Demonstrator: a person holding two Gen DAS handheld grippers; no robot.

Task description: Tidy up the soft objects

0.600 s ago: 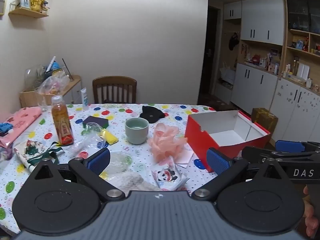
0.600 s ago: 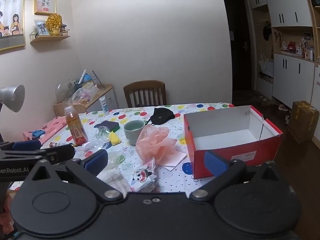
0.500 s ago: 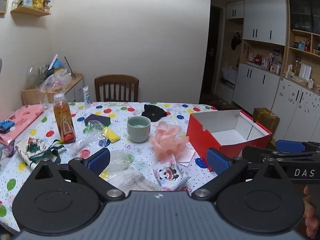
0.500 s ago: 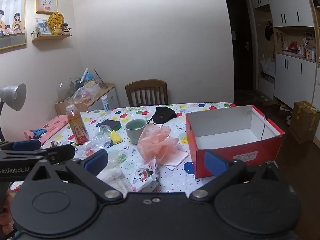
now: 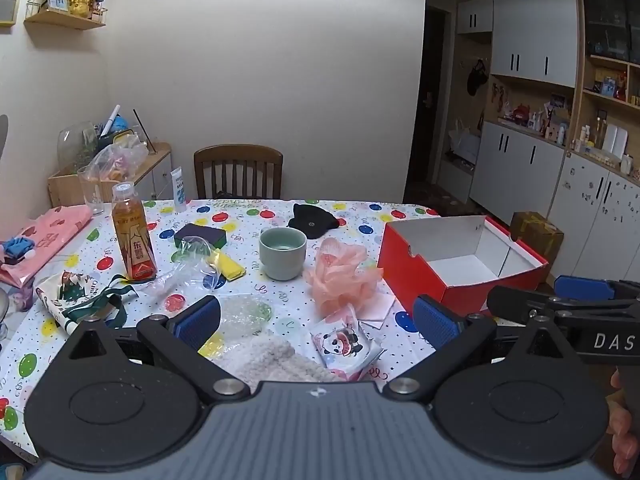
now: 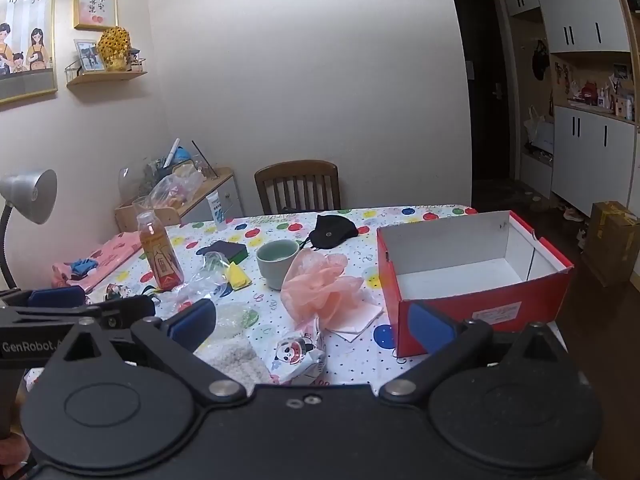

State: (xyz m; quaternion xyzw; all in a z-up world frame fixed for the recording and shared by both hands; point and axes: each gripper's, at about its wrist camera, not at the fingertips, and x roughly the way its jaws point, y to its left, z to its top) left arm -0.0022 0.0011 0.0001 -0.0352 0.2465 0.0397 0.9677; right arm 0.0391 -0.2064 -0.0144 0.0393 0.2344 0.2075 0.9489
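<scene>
1. Both sets of jaws stand spread wide, nothing between them. Left gripper (image 5: 316, 318) and right gripper (image 6: 312, 322) hover side by side at the near edge of the table (image 5: 248, 216), neither touching anything.
2. Soft things lie loose on the cloth. White fluffy cloth (image 5: 272, 360) sits just ahead of the left jaws, nearest of all. Panda packet (image 5: 346, 344) lies beside it, toward the right finger. Pink mesh pouf (image 5: 344, 276) rests farther ahead, on a pale folded napkin (image 6: 356, 320). Black cap-like piece (image 5: 314, 220) lies well beyond, past the green cup (image 5: 282, 252).
3. Red box (image 6: 476, 276), white inside, stands ahead and to the right of the right jaws; open, nothing visible in it.
4. Hard or non-soft clutter to the left of the jaws: tea bottle (image 5: 132, 236), clear crumpled plastic (image 5: 188, 268), yellow piece (image 5: 228, 264), dark sponge block (image 5: 200, 234).
5. Judgement: task at its start; approach step, no pick made.
6. Next move likely calls for lowering one gripper onto the fluffy cloth or the pouf, closing on a bunched fold, then carrying it right, over the box wall.
7. Risk: pouf may drag the napkin; cup stands just behind it.
</scene>
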